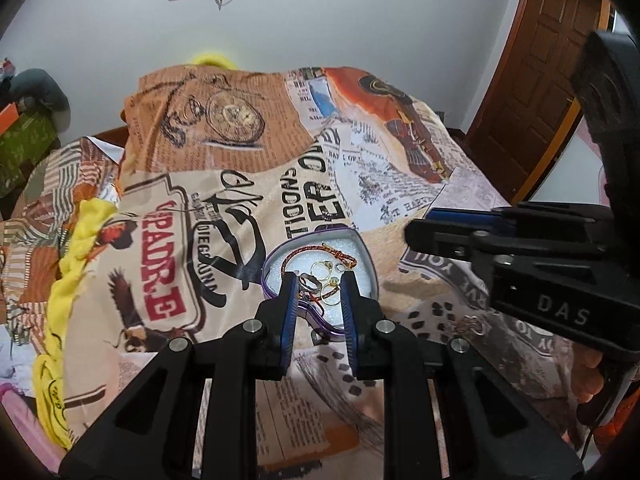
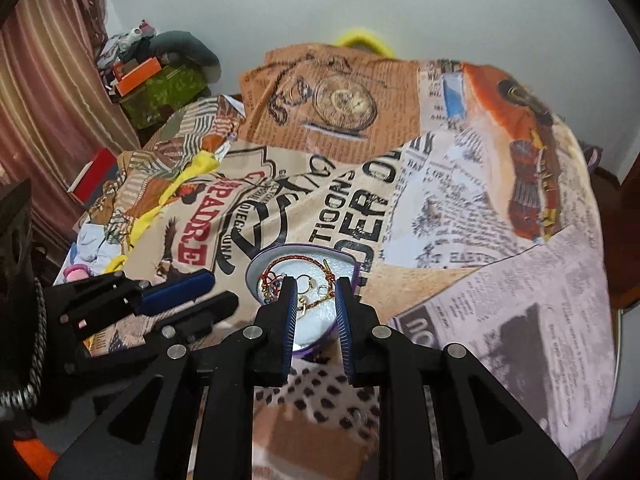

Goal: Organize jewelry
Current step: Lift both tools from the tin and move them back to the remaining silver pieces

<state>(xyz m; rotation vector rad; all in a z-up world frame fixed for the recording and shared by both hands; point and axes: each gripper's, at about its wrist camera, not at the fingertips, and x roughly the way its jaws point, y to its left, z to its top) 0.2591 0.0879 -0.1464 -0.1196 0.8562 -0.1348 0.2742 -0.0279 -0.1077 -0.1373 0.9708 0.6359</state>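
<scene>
Jewelry tin [image 1: 362, 258], heart-shaped with a purple rim and white lining, sits on the bed's printed bedspread [image 1: 224, 168], just ahead of both grippers. Left gripper [image 1: 319, 286]: jaws apart, holding nothing, tips over the near part of the tin. Right gripper [image 2: 316, 290]: jaws likewise apart and empty, tips over the tin's near edge. Inside the tin: gold rings [image 1: 321, 267], a silver band [image 1: 310, 281], a red-gold braided cord bracelet [image 2: 298, 259]. Beyond, a yellow cloth [image 1: 86, 232] lies at the bedspread's left edge. Farther off, a wooden door [image 1: 548, 68] stands at right.
</scene>
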